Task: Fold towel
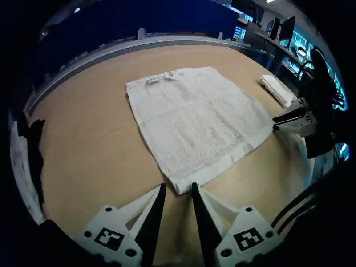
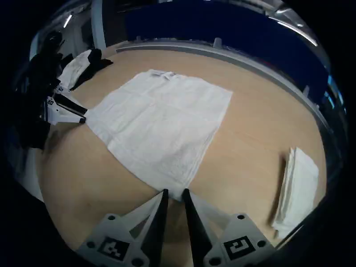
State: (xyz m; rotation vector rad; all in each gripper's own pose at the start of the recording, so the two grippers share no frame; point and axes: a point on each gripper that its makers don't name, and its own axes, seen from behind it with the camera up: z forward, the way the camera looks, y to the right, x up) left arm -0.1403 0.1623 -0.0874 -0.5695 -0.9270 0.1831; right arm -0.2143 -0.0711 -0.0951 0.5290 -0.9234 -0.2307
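A white towel [image 1: 196, 120] [image 2: 160, 120] lies spread flat on the tan table [image 1: 89, 133] [image 2: 258, 120], with a small label at its far edge. My left gripper [image 1: 178, 187] is open low over the table, and the towel's near corner lies just between its fingertips. My right gripper [image 2: 174, 191] is open by a narrow gap at another corner of the towel, the corner's tip reaching between its fingertips. In the left gripper view the right gripper [image 1: 273, 124] touches the towel's right corner. In the right gripper view the left gripper [image 2: 84, 116] meets the towel's left corner.
A stack of folded white towels [image 1: 278, 89] [image 2: 298, 187] sits near the table's edge beside the right gripper. White and dark cloths [image 1: 31, 151] [image 2: 86, 62] lie at the opposite side. A blue partition [image 1: 133, 18] runs behind the table's far rim.
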